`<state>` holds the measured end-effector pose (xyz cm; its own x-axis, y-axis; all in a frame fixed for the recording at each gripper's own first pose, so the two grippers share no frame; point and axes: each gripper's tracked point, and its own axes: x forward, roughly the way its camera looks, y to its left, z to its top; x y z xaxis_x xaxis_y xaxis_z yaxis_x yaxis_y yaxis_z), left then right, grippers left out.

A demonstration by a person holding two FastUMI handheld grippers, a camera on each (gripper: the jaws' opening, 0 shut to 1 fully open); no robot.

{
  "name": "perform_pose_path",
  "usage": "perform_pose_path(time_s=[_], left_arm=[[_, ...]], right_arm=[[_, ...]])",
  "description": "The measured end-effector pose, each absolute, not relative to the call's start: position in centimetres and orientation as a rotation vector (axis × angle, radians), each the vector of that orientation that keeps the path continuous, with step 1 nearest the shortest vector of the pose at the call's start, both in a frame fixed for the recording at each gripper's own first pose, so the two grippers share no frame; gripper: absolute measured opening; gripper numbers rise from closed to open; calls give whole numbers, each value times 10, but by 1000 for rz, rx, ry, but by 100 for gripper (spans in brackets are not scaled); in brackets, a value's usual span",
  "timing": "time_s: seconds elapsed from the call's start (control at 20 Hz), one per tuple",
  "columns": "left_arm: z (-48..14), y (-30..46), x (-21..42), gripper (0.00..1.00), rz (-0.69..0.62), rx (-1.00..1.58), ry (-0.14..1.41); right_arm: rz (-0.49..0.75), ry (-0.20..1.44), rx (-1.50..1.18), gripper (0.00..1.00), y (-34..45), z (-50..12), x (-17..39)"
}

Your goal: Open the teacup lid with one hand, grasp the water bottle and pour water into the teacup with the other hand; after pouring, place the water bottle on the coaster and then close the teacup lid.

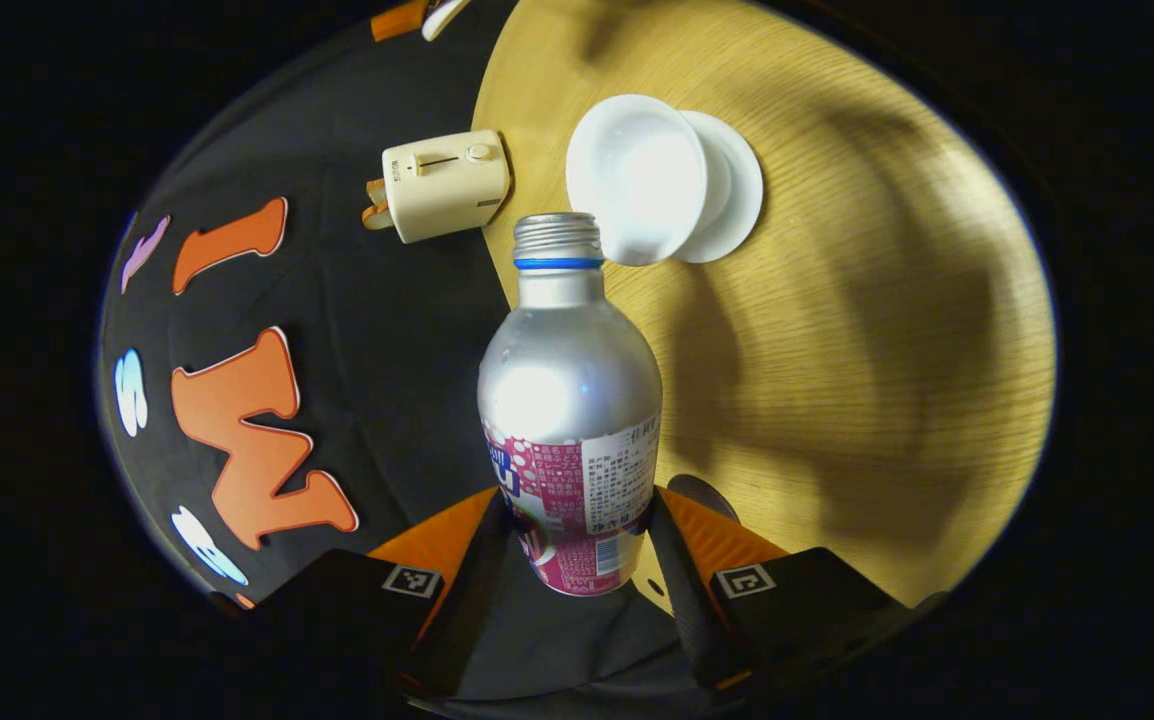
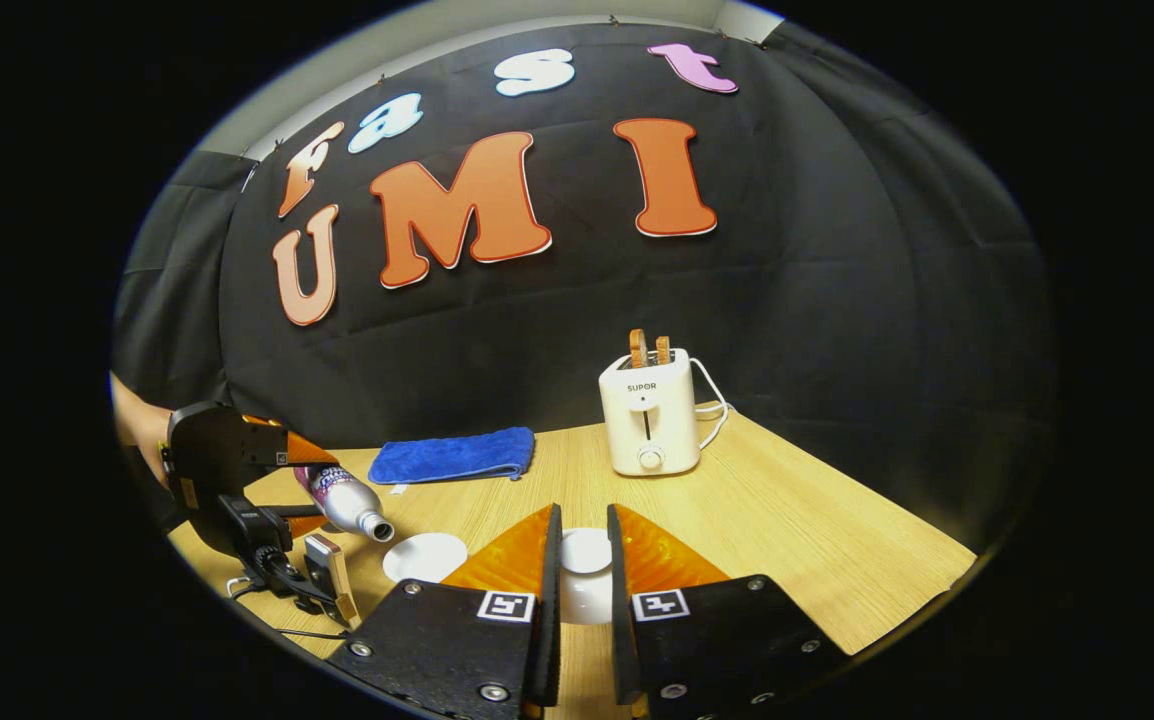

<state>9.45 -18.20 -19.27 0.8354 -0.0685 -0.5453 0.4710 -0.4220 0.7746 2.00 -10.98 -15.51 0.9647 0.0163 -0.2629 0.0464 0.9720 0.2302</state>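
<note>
In the left gripper view I have the left hand-held gripper closed on the water bottle, both fingers pressing its labelled lower part. The bottle is uncapped and tipped, its open mouth at the rim of the white teacup, which sits on its saucer on the wooden surface.

In the right gripper view the right hand-held gripper holds the white teacup lid between its nearly closed fingers (I cannot tell if both really press it). To the left the teacup stands open under the bottle's mouth. A toaster and a blue cloth sit farther back.
</note>
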Motion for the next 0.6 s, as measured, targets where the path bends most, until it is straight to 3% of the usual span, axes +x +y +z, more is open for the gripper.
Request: perform_pose_path(time_s=[0.6], left_arm=[[-179,-188,105,84,-620,2076,294]], right_arm=[[-20,264,241,22,-117,-157,19]])
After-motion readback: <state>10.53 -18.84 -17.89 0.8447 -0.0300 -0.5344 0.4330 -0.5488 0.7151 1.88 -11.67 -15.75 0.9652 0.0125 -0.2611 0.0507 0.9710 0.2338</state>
